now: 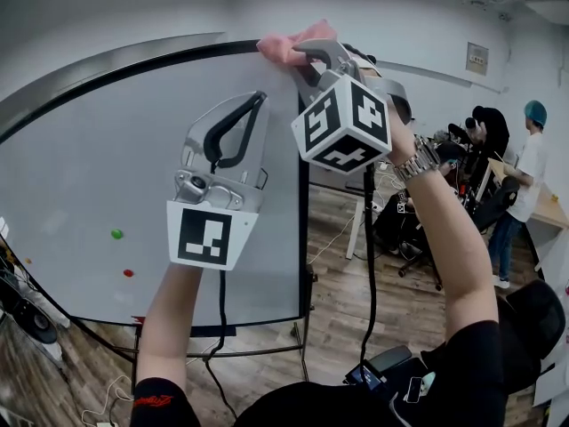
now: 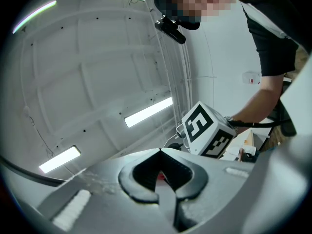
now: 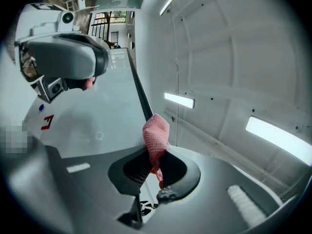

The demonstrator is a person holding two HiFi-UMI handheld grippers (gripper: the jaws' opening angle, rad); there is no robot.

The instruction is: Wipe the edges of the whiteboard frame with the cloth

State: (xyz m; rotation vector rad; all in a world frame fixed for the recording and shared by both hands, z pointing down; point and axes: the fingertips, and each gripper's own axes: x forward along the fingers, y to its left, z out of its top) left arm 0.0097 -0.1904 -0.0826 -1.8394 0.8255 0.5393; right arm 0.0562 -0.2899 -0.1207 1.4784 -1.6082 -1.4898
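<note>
Up at the top edge of the whiteboard frame, near its right corner, the right gripper pinches the pink cloth; the left gripper, closed and empty, hangs below that edge; best to press the cloth down and drag it steadily along the frame.

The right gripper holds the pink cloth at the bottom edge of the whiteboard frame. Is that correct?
Not quite. The right gripper, jaws shut on the pink cloth, holds it at the top edge of the whiteboard frame, not the bottom. The head view shows this.
</note>
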